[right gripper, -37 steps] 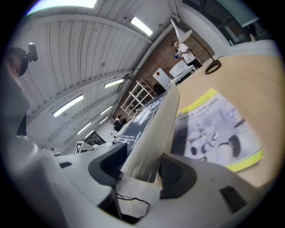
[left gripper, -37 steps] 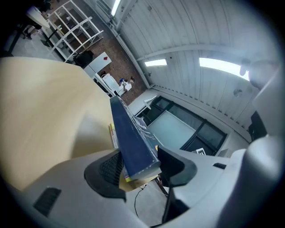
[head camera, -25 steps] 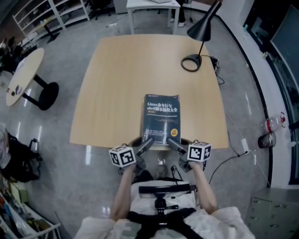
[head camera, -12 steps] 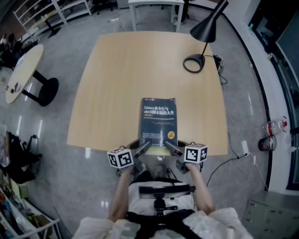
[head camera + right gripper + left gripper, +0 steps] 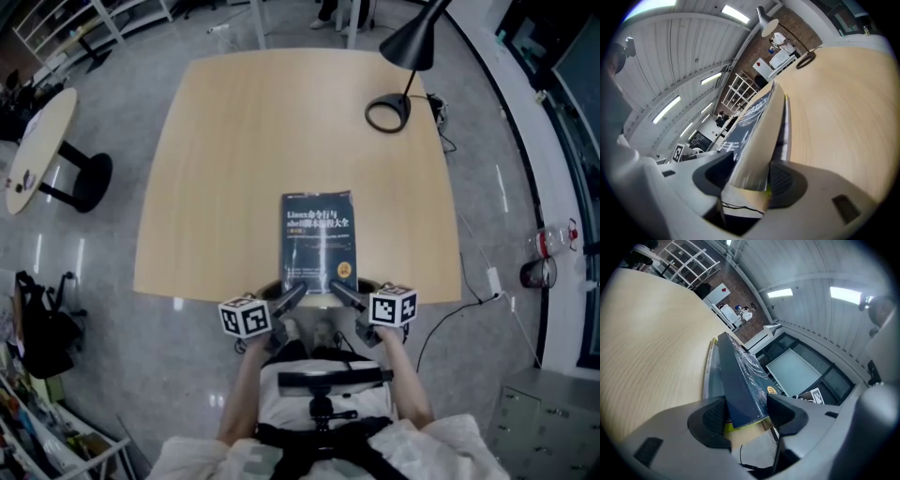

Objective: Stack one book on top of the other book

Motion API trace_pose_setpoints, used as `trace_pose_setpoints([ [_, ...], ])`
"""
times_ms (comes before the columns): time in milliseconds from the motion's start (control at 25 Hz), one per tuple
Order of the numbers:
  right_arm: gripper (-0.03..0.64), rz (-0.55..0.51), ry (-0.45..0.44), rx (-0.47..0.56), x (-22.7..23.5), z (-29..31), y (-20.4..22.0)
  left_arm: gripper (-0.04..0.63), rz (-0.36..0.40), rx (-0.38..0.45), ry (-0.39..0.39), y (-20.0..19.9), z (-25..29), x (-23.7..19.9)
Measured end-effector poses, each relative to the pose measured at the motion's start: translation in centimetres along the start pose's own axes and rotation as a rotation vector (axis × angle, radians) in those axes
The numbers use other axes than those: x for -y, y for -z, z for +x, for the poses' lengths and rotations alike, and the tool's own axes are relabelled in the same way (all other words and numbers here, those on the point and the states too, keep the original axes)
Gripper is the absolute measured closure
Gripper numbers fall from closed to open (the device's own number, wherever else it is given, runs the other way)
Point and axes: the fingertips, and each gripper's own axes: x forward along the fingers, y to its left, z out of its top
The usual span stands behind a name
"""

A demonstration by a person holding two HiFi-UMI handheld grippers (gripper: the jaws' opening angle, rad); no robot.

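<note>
While both grippers sit at the near edge of the table, each has a near corner of the dark book between its jaws.

- Left gripper: jaws wide apart but the gap is filled. The pads bear on both faces of the book's near-left corner, so it's clamped on it.
- Right gripper: same on the near-right corner. The page block fills the gap, with a pad on each side.
- Dark book: at the near edge of the table, roughly mid-width. Its long axis runs away from the person, cover up, white print on it.
- Second book: underneath the dark book, and fully covered in the head view. The left gripper view shows its pale spine lying flat on the wood. The right gripper view shows only a thin strip of it beside the dark book.
- In the left gripper view the dark book's near end looks tilted up off the second book. Can't tell whether its far end rests on it.
- A yellow-green edge shows between the jaws below the dark book in both gripper views. Can't tell which book it belongs to.
- Lamp: black, at the far right corner of the table, well apart from the books.
</note>
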Motion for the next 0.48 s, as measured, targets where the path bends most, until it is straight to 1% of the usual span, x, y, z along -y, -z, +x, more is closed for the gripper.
trace_pose_setpoints([
  [80, 0.395, -0.006, 0.015, 0.004, 0.18, -0.07, 0.12, 0.364, 0.003, -0.022, -0.007, 0.15, 0.06, -0.09],
  [200, 0.391, -0.02, 0.029, 0.015, 0.2, 0.0, 0.24, 0.359, 0.02, -0.051, -0.038, 0.51, 0.02, -0.81],
  [360, 0.391, -0.025, 0.026, 0.033, 0.16, 0.07, 0.24, 0.35, 0.045, -0.076, -0.05, 0.39, 0.23, -0.45],
  [480, 0.391, -0.018, 0.024, 0.026, 0.27, 0.29, 0.31, 0.342, 0.06, -0.097, -0.077, 0.26, 0.19, -0.55],
])
